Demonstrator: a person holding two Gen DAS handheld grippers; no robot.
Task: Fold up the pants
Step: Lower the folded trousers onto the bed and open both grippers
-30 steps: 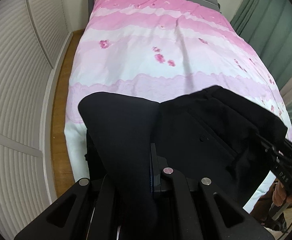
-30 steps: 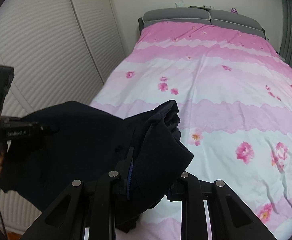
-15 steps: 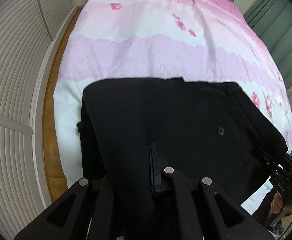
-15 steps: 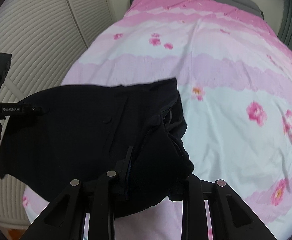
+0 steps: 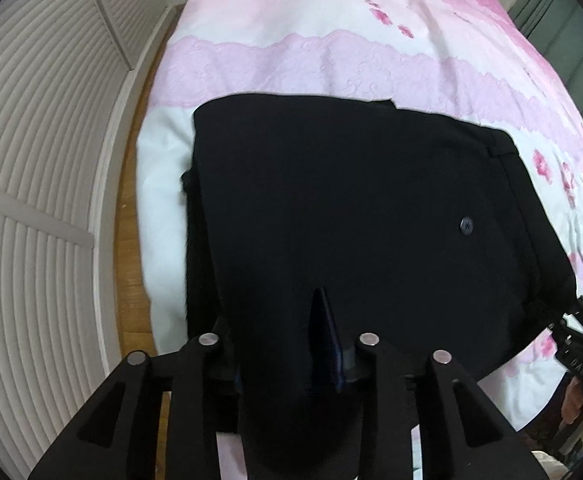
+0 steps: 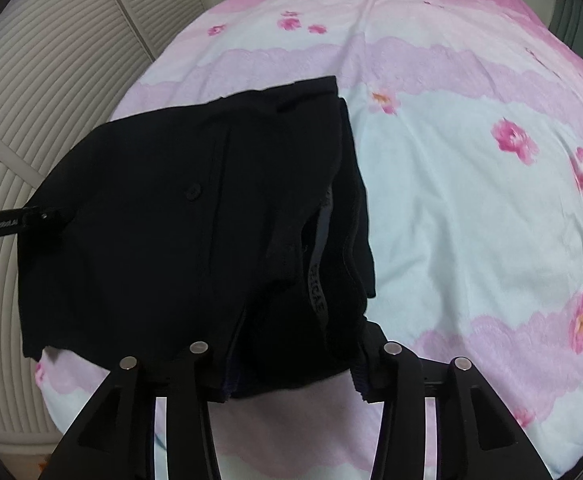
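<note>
Black pants (image 5: pixel 351 208) are spread between both grippers over the near end of the bed, folded into a broad panel with a small button showing. My left gripper (image 5: pixel 291 344) is shut on the near left edge of the pants, cloth bunched between its fingers. My right gripper (image 6: pixel 291 360) is shut on the waistband end of the pants (image 6: pixel 195 216), where a grey inner label shows. The right gripper also appears in the left wrist view (image 5: pixel 579 344), and the left gripper in the right wrist view (image 6: pixel 19 222), each at the cloth's edge.
The bed carries a pink and white flowered quilt (image 6: pixel 471 160) running away from me. White louvred closet doors (image 5: pixel 31 160) stand on the left with a strip of wooden floor (image 5: pixel 131 240) beside the bed. A green curtain (image 5: pixel 563 28) hangs at the right.
Both grippers have moved forward and down over the bed with the pants. The cloth went from hanging bunched to spread flatter and lower onto the quilt.
</note>
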